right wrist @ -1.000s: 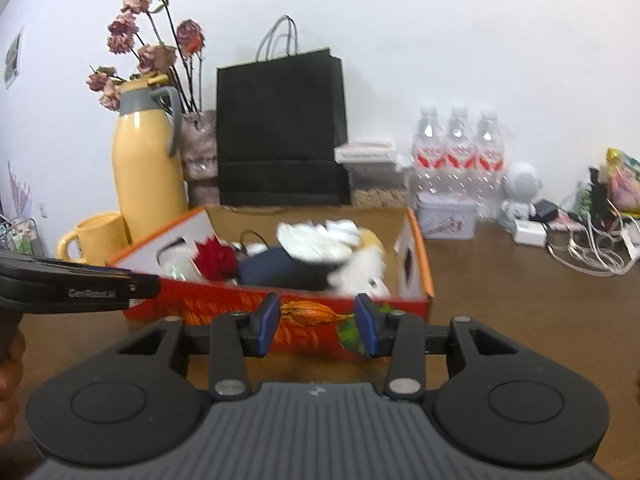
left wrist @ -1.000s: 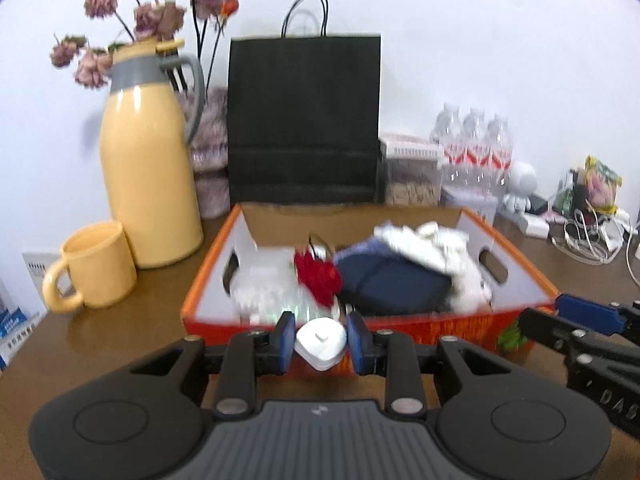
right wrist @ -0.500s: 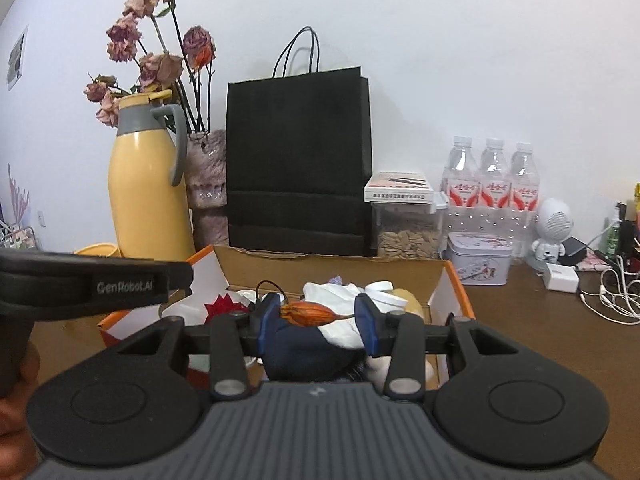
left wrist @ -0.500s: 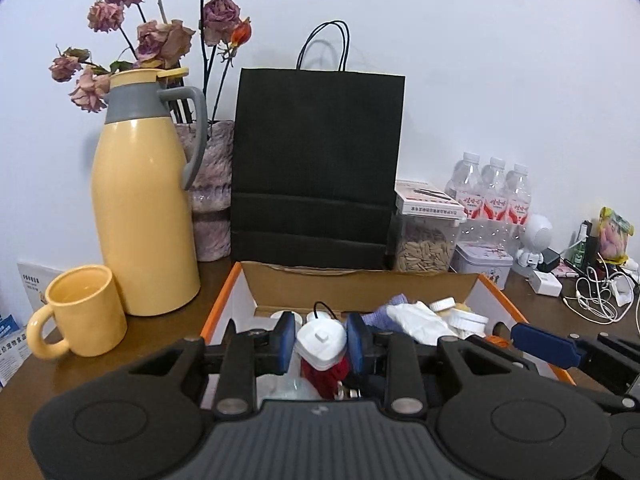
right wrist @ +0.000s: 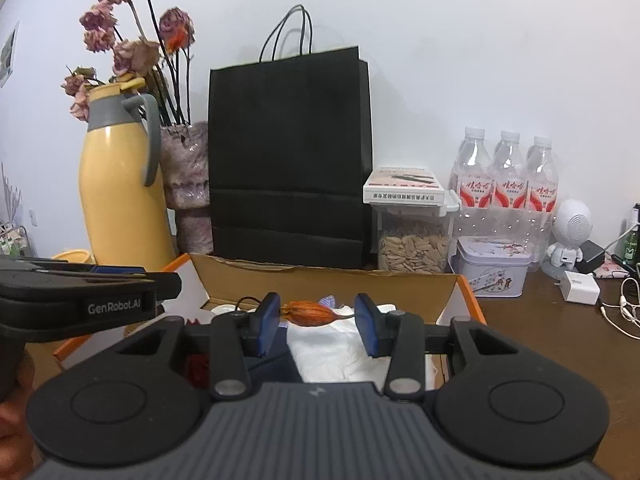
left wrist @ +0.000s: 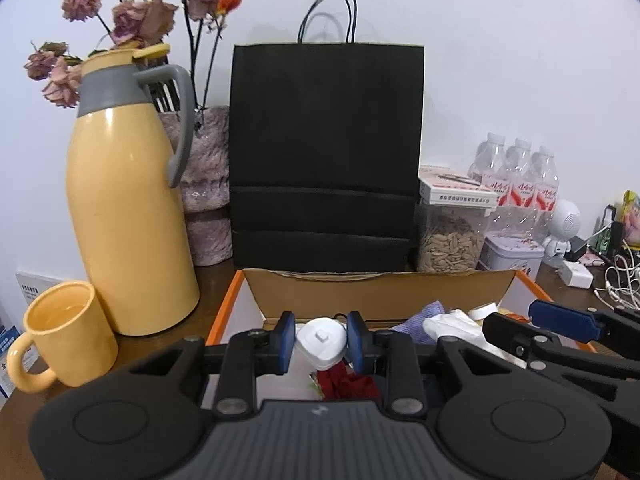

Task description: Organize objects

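The left gripper (left wrist: 320,342) has its blue fingers (left wrist: 285,340) clamped on a white plug (left wrist: 320,340), held just above the near end of the orange box (left wrist: 226,312). The right gripper (right wrist: 316,322) has its fingers (right wrist: 267,320) closed on a dried orange pod (right wrist: 310,314) (its thin stem end reaches toward the right pad), also above the box.

Inside the box lie a red flower (left wrist: 346,384), white cloth (right wrist: 336,350) and a purple scrap (left wrist: 420,316); the gripper bodies hide most of the rest, and a dark item under the right gripper is hard to make out.

The box sits on a brown wooden surface (right wrist: 552,344) against a white wall. Behind the box stands a black paper bag (left wrist: 326,152). Left of the box are a yellow jug (left wrist: 124,200) and a yellow mug (left wrist: 68,340), with a vase of dried roses (left wrist: 208,184) behind them. Right of the box are a jar of seeds (right wrist: 412,240), a tin (right wrist: 492,272), three water bottles (right wrist: 508,184), a small white robot figure (right wrist: 570,232) and a charger with cables (right wrist: 582,286), which the frame's edge cuts off.
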`<state>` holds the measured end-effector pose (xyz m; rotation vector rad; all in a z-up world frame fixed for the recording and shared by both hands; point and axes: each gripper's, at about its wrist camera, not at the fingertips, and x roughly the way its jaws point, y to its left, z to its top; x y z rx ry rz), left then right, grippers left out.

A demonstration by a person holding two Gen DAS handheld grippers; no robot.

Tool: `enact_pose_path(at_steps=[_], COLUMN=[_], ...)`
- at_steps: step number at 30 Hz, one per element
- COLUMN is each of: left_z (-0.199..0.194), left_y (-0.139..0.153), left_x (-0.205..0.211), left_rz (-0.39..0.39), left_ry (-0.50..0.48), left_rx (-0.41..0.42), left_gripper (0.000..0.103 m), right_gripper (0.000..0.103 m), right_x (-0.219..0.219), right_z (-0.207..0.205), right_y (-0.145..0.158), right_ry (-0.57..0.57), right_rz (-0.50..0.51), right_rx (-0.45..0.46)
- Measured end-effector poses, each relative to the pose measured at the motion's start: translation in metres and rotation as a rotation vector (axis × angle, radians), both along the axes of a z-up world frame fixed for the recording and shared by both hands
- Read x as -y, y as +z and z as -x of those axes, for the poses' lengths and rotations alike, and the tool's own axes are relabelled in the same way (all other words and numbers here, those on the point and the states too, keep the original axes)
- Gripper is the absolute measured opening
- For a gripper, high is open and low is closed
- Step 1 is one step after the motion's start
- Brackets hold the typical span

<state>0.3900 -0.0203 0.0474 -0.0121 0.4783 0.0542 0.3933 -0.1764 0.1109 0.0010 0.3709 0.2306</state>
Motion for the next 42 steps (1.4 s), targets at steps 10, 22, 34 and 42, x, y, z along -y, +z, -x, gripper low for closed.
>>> enact_pose_path(at_steps=[10,22,34,42], left_z=[-0.022,-0.017,-0.018,-0.004], left_y=[-0.01,-0.01,-0.011,-0.01], left_x=[-0.002,-0.008,-0.018,-0.015], left_rz=[-0.024,-0.07,-0.04,-0.024], left_ry=[-0.016,0.026,0.045,0.014], left_rx=[-0.028,0.001,-0.015,-0.017], left_gripper=[0.026,0.096,0.101,0.103], right_gripper=[0.042,0.087,0.103,0.103], right_x=[0.002,0.006,0.014,0.016], right_z=[-0.023,-0.022,-0.023,-0.014], right_y=[-0.008,-0.015,-0.013,-0.01], right_ry=[0.02,-0.016,-0.049,-0.051], right_rz=[0.005,0.04,0.04,0.033], right_rx=[-0.028,-0.048,-0.053,-0.054])
